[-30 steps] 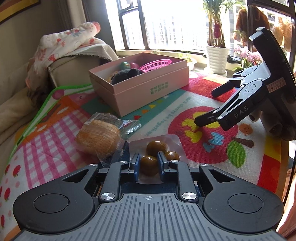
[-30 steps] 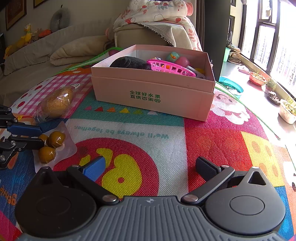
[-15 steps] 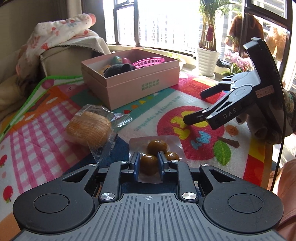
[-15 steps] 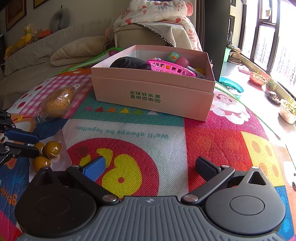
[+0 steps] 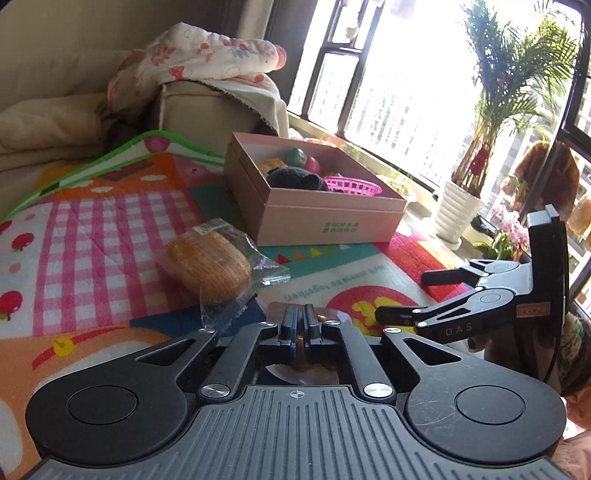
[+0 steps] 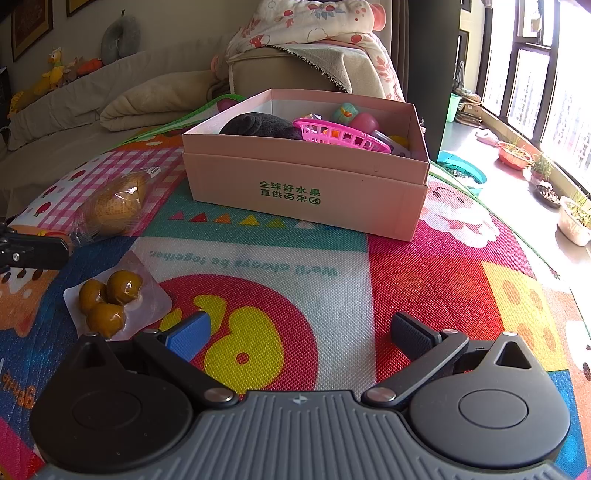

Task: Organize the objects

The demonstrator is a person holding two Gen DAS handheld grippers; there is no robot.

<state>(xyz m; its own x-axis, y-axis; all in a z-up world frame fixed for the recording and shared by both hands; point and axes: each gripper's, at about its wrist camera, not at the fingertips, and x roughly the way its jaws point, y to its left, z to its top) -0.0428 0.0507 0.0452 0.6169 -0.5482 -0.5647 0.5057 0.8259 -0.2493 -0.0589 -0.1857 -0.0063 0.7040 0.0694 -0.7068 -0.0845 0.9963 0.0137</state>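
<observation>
My left gripper (image 5: 300, 320) has its fingers nearly together, with nothing clearly pinched; the clear packet of brown balls (image 5: 314, 365) lies on the mat below and behind them. In the right wrist view the packet (image 6: 110, 301) lies flat on the mat, apart from the left gripper's fingertip (image 6: 37, 253). A wrapped bread bun (image 5: 208, 266) lies on the mat to the left, also in the right wrist view (image 6: 116, 206). The pink box (image 6: 306, 184) holds toys, and shows in the left wrist view (image 5: 325, 218). My right gripper (image 6: 299, 332) is open and empty above the mat.
The box holds a pink basket (image 6: 340, 134), a dark plush (image 6: 258, 125) and coloured eggs (image 6: 345, 112). A sofa with a blanket (image 6: 306, 29) stands behind the box. A potted plant (image 5: 458, 210) stands by the window. The right gripper (image 5: 476, 299) shows at the right of the left wrist view.
The left gripper let go of the packet of balls, which now lies on the mat. Its fingers closed together and its view swung left. The right gripper stayed open.
</observation>
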